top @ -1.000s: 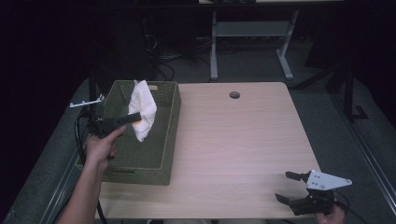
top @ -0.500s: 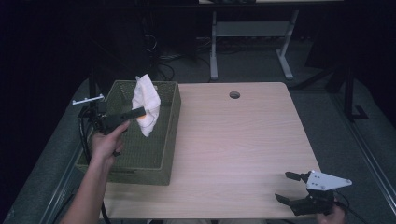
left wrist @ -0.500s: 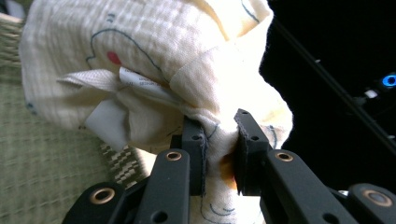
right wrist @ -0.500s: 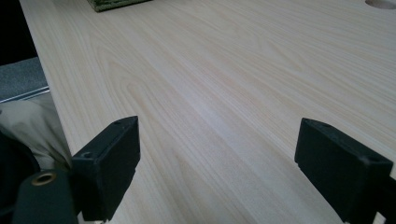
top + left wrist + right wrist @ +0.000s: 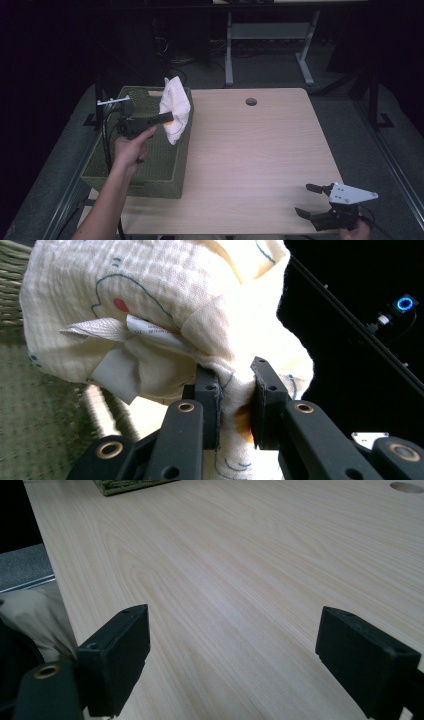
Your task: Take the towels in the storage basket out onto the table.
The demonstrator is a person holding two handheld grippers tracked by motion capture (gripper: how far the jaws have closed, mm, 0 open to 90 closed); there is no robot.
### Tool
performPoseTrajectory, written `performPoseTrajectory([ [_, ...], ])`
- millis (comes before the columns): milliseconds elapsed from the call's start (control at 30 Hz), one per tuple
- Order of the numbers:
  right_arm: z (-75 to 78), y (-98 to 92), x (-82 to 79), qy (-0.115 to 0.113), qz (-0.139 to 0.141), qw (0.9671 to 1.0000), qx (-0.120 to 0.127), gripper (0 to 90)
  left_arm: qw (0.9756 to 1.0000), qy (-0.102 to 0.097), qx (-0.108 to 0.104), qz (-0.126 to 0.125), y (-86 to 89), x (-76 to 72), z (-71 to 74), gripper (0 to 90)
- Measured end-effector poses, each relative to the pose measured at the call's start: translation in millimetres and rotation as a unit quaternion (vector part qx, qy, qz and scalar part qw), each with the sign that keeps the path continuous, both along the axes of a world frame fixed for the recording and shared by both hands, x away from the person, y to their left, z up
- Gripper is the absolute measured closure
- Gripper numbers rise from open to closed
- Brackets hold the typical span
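A white cloth (image 5: 175,108) with thin blue drawn lines and a red spot hangs in the air above the right rim of an olive woven basket (image 5: 145,165). My left gripper (image 5: 168,118) is shut on it. In the left gripper view the cloth (image 5: 165,305) bunches above the jaws, and the fabric is pinched between the pads (image 5: 212,395) of my left gripper (image 5: 235,400). At the table's near right corner my right gripper (image 5: 309,200) stands open over bare wood. Nothing sits between the jaws of that right gripper (image 5: 232,652).
The light wooden table (image 5: 250,150) has a round cable hole (image 5: 251,101) near its far edge. The basket occupies the table's left side. A metal desk frame (image 5: 270,35) stands on the dark floor beyond the table. A corner of the basket (image 5: 125,485) appears far ahead of the right gripper.
My left gripper has carried the cloth a little up and to the right, toward the basket's right rim. The right gripper has stayed where it was.
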State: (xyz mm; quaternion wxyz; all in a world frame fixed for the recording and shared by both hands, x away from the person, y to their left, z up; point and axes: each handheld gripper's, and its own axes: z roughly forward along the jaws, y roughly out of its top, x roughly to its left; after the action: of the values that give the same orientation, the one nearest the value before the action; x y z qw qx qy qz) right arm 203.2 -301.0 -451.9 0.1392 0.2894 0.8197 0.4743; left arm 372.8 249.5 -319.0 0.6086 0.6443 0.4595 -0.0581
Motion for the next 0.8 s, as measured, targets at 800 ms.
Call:
performPoseTrajectory([
  [800, 0.8, -0.7, 0.9, -0.002, 0.0, 1.0, 0.004, 13.8, 0.9948, -0.022, 0.051, -0.085, -84.2, 3.7, 3.9, 77.3],
])
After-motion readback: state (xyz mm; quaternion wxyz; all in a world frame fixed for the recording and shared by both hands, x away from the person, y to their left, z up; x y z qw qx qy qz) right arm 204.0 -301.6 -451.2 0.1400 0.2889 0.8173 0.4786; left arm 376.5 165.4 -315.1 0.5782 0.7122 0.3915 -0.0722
